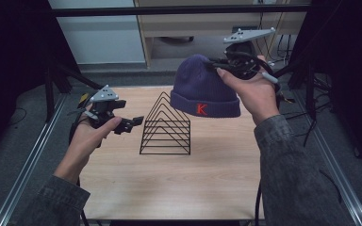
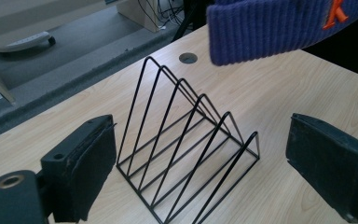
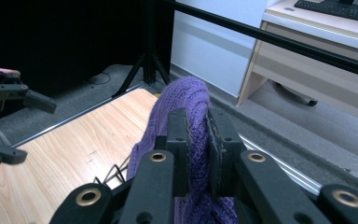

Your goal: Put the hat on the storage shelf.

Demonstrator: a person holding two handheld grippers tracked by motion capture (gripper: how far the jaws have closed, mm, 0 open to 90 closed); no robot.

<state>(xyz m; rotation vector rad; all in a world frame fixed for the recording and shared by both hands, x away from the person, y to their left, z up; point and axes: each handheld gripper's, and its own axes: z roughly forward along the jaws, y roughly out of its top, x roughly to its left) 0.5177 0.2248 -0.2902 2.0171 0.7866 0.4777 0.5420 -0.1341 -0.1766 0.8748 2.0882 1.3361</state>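
Your left gripper [image 1: 129,124] sits over the table's [image 1: 169,188] left edge, about midway along it, held clear of the wood. Its jaws are spread wide with nothing between them; in the left gripper view the two black pads [image 2: 91,163] frame the rack [image 2: 186,149] from either side without touching it.

The rack [image 1: 166,126], black wire with triangular dividers in a row, stands upright on the table just right of that gripper, left of centre and toward the far edge.

Your right gripper [image 1: 217,66] is raised above the far right part of the table. Its jaws pinch the crown of the hat [image 1: 202,87]; in the right gripper view the purple knit [image 3: 186,100] is squeezed between the two pads and bulges above them.

The hat hangs in the air by that grip, cuff downward, red K on the cuff facing you. It is off the table, above and slightly right of the rack, near its far end, not touching the wire. In the left gripper view the cuff [image 2: 261,32] hangs above the rack's far end.
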